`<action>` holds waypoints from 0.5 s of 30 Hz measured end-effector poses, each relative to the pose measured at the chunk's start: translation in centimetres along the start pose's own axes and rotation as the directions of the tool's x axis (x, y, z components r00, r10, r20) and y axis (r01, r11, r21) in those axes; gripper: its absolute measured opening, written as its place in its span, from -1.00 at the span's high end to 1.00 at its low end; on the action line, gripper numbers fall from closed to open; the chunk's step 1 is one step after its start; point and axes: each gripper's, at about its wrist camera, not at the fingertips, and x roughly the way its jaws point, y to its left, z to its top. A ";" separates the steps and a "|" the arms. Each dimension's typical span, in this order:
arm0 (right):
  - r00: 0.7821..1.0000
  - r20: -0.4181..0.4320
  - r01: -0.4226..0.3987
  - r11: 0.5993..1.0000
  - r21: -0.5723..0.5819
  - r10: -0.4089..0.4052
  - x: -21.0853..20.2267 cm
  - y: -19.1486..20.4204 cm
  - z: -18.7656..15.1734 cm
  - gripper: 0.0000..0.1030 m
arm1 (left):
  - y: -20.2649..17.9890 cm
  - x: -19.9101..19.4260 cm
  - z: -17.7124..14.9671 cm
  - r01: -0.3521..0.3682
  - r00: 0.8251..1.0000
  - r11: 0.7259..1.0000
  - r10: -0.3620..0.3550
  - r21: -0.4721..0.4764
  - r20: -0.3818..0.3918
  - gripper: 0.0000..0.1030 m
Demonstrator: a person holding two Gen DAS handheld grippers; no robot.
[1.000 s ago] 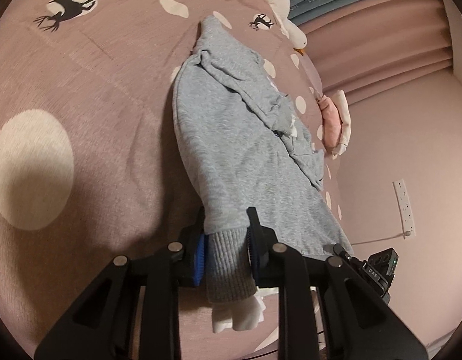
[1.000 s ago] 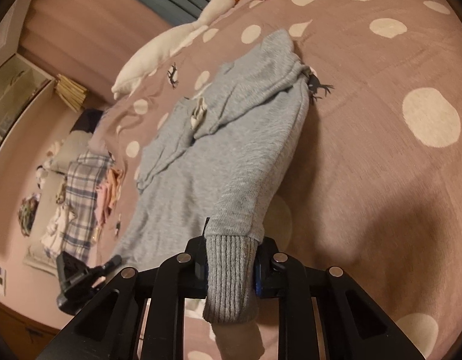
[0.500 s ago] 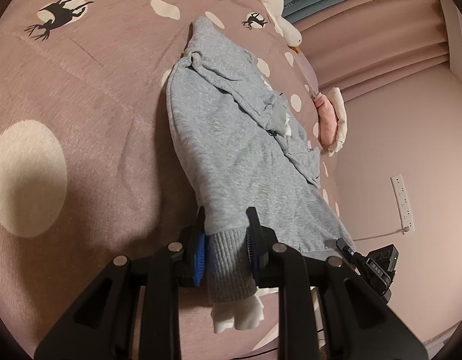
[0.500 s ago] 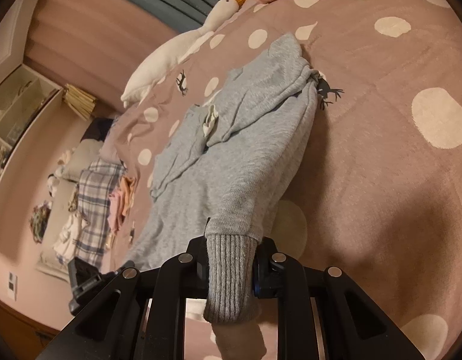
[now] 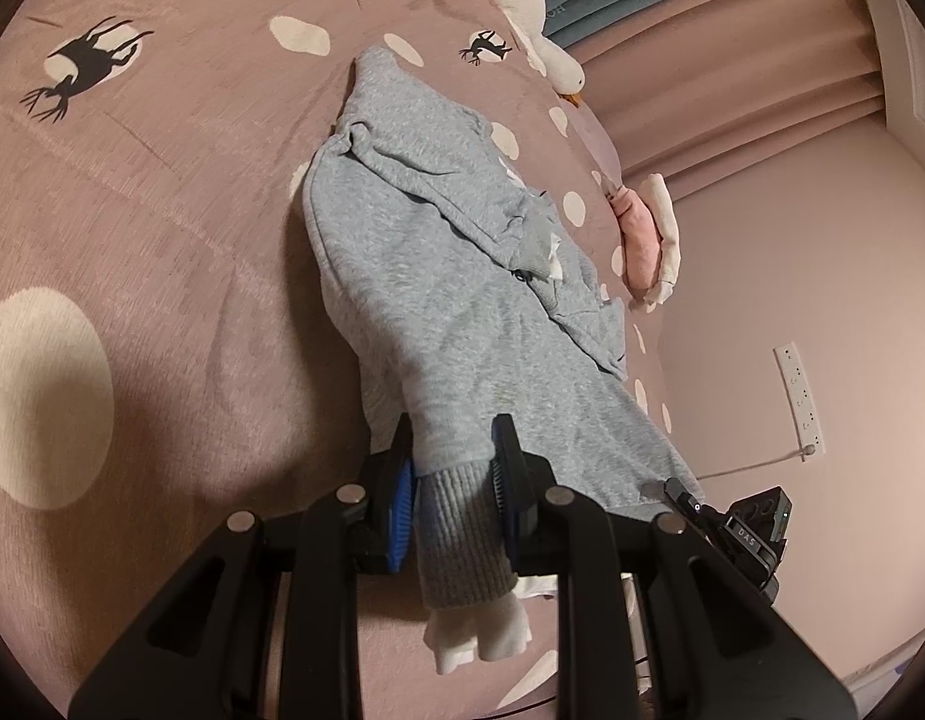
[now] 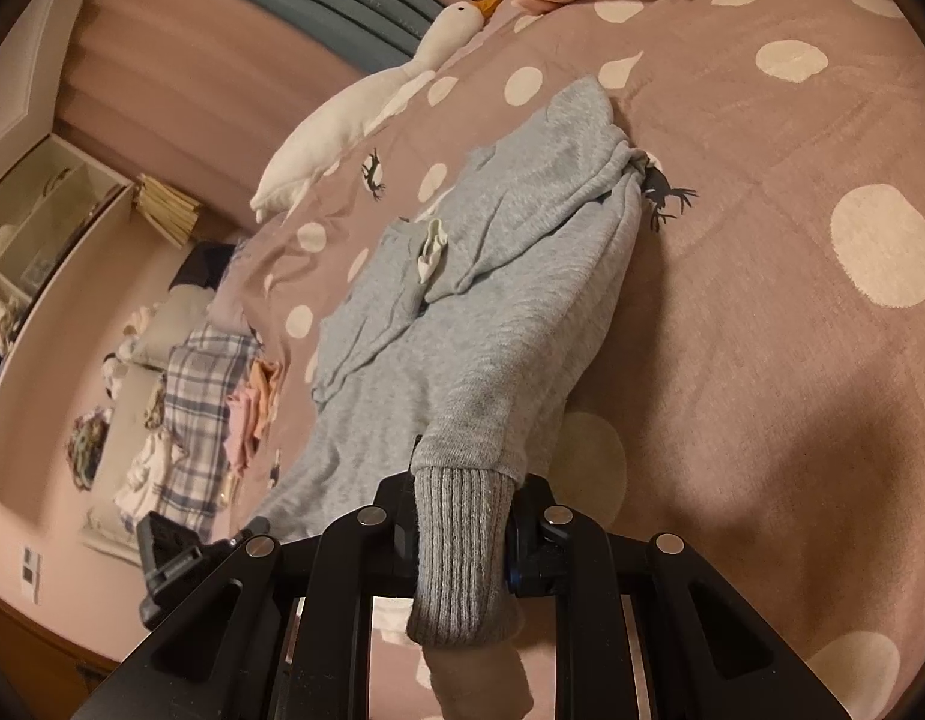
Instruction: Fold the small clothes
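Through my left wrist camera, my left tool (image 5: pixel 451 468) is clamped on the ribbed hem of the grey sweater (image 5: pixel 438 276), with 1 blue-padded finger (image 5: pixel 401 498) on each side of the knit. A bit of white cloth (image 5: pixel 480 636) hangs below the hem. From the tool the sweater runs away across the bed (image 5: pixel 162 192), a mauve cover with cream dots and black deer, and its far end lies flat there with a sleeve folded across the body. Only this view shows the wall socket strip (image 5: pixel 799 396) with its cable, and a pink cushion (image 5: pixel 639 240) at the bed's edge. My right tool (image 5: pixel 726 525) shows at the lower right, touching the same hem.

Through my right wrist camera, my right tool (image 6: pixel 462 516) is closed on a ribbed stretch of the sweater's (image 6: pixel 492 276) hem, which droops between the fingers. The garment again stretches forward from the tool onto the bed (image 6: pixel 762 300). This view alone shows the whole plush goose (image 6: pixel 366 114), a heap of plaid and pink laundry (image 6: pixel 204 396) on the floor side, and open shelves (image 6: pixel 36 222). My left tool (image 6: pixel 174 552) appears at the lower left, near the hem's other end.
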 end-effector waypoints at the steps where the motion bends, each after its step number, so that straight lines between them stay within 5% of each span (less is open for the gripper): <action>1: 1.000 0.001 -0.001 1.000 0.001 0.001 0.0 0.0 0.0 0.61 | -0.1 0.0 0.0 0.001 1.000 1.000 -0.001 0.002 0.000 0.58; 15: 1.000 0.009 -0.021 1.000 0.004 0.021 -0.1 0.1 0.2 0.61 | -0.5 0.4 0.3 0.001 1.000 1.000 -0.001 0.009 -0.007 0.58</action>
